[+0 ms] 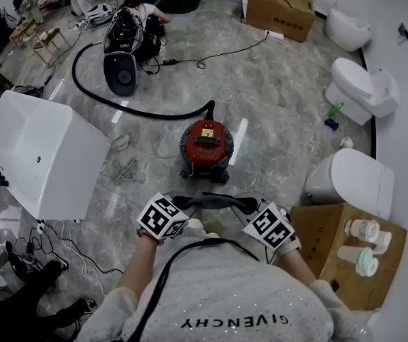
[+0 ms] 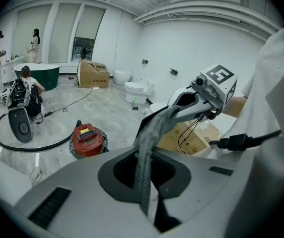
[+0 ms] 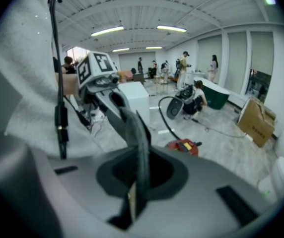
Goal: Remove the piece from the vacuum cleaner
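The red vacuum cleaner [image 1: 205, 142] stands on the marble floor ahead of me, with a black hose [image 1: 118, 102] curving away to its left. It also shows low in both gripper views [image 2: 86, 140] [image 3: 184, 146]. I hold both grippers close to my chest. A dark grey woven strip [image 1: 215, 201] is stretched between them. My left gripper [image 1: 182, 205] is shut on one end of the strip [image 2: 149, 143]. The right gripper [image 1: 250, 208] is shut on the other end [image 3: 139, 143]. Each gripper view shows the other gripper [image 2: 201, 95] [image 3: 100, 78] across the strip.
A white tub [image 1: 40, 155] lies at the left, with cables [image 1: 47, 248] on the floor by it. Toilets [image 1: 354, 180] [image 1: 361, 87] line the right wall, next to a cardboard box [image 1: 325, 244] that carries bottles. A black machine [image 1: 122, 70] and a crouching person [image 1: 143, 13] are farther off.
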### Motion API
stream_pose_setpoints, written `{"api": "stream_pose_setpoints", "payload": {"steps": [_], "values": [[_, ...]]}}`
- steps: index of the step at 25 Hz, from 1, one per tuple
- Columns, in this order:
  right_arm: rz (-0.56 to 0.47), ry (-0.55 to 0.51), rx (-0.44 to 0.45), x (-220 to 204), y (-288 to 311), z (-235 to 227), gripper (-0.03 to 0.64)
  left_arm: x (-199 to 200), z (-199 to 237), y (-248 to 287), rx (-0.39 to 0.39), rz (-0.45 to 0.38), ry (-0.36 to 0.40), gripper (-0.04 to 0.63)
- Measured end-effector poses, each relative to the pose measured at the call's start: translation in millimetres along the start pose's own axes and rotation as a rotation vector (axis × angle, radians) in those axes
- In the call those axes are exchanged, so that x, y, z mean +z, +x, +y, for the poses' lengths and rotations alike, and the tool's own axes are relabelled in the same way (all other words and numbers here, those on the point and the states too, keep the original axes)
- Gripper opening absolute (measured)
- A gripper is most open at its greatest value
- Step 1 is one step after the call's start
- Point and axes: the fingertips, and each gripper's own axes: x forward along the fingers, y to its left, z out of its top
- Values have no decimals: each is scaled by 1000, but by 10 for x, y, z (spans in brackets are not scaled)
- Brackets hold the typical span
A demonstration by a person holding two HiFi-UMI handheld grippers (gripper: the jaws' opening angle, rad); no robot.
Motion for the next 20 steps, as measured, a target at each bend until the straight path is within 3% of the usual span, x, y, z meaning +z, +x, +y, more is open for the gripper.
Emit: {"api": "stream_pose_setpoints", "payload": {"steps": [20], "values": [[6,-25,10,106,129,-13,25,-28,136,-69,13,15,0,33]]}}
